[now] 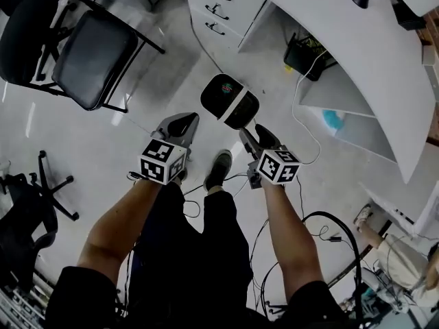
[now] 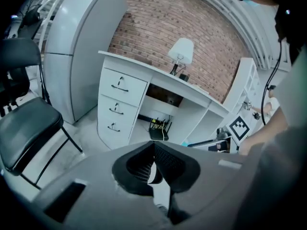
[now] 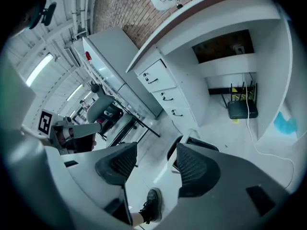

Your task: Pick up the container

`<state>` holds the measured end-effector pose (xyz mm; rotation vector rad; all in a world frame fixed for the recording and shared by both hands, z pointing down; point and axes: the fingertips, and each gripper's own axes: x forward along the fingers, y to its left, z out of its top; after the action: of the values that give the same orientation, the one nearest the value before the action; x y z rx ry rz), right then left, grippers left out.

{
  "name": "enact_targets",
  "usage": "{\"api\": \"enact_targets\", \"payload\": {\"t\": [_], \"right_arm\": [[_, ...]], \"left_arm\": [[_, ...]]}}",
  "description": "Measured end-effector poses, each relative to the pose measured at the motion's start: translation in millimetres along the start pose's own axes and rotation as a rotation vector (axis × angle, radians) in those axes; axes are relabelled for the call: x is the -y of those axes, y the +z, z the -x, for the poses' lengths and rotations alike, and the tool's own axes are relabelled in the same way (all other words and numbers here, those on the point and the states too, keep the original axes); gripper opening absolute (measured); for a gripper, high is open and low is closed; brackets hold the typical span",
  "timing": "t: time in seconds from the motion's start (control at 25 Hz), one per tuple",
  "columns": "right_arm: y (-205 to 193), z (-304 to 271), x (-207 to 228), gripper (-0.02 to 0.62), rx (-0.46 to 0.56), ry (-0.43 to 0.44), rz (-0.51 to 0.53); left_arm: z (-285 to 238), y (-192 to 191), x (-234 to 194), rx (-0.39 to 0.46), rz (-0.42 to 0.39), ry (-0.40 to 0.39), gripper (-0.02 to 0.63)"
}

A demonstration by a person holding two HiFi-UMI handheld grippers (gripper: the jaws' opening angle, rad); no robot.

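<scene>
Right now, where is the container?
In the head view the container sits on the floor at centre, just beyond the tips of the left gripper and right gripper, nearer the right one, short of the desk drawers.

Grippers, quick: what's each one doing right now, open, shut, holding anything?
Left gripper: shut, nothing between the jaws.
Right gripper: open, empty; container not gripped.

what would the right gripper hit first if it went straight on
Probably the container, its rim showing just past the open jaws of the right gripper; depth is unclear.
</scene>
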<state>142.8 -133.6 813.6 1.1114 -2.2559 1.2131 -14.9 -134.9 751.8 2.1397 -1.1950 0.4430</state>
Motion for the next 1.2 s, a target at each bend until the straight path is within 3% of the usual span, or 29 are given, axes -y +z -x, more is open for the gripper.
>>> {"api": "enact_targets", "payload": {"t": [0.2,0.4,0.72,1.0,1.2], "right_arm": [[-22,-45,16,0.227,-0.010,0.018,-0.039],[-40,-88,38,0.230,-0.028,0.003,-0.029],[-59,-140,78,0.256,-0.018,-0.026,-0.132],[-65,-179,90,0.258,-0.001,0.032,-0.260],[-58,-192,88,0.256,0.033,0.053,-0.246]], "left_arm": [[-22,-41,-36,-0.049,-0.001,0.007,0.008],[-50,-74,-59,-0.072,0.086,0.023,0.008],[-92,-118,-71,-0.122,0.056,-0.027,0.008],[-110,-134,-93,-0.131,0.064,-0.022,0.008],[-110,-135,-97,-0.140,0.021,-0.048,0.008]]}}
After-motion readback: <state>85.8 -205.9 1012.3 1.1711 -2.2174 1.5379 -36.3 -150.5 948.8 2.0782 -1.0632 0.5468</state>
